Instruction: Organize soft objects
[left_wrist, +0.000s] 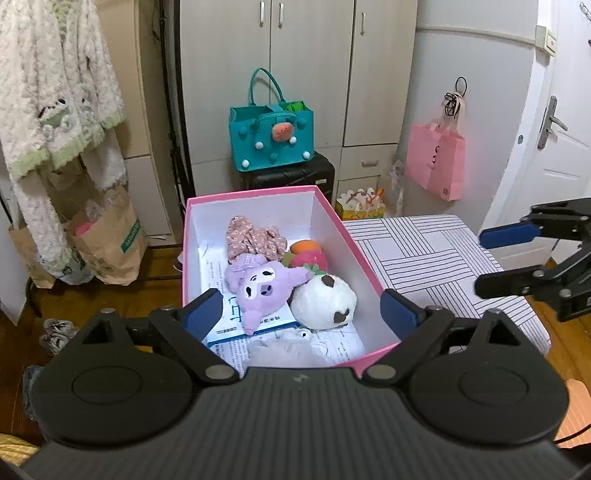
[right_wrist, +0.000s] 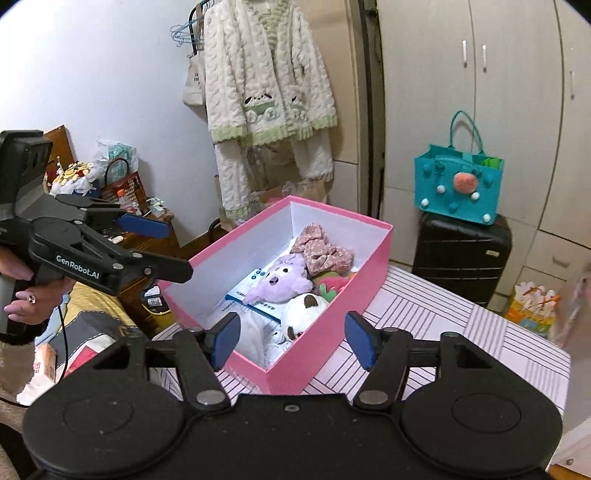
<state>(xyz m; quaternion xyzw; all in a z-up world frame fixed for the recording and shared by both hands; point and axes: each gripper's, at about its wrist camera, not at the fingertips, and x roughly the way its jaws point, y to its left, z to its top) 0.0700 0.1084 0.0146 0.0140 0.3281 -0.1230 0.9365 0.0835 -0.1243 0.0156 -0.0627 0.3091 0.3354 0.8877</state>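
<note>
Both grippers — left, right — hung spread and empty over the pink card box, which held fuzzy plush: purple doll, round white ball.

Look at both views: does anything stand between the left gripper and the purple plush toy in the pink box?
Nothing visible does. The left gripper is open and empty above the near end of the pink box, which has no lid. The purple plush toy lies uncovered on top, beside the white plush ball.

Box: pink box seen ahead of the spread fingers.
Toys: purple plush and white plush lie between them.
</note>
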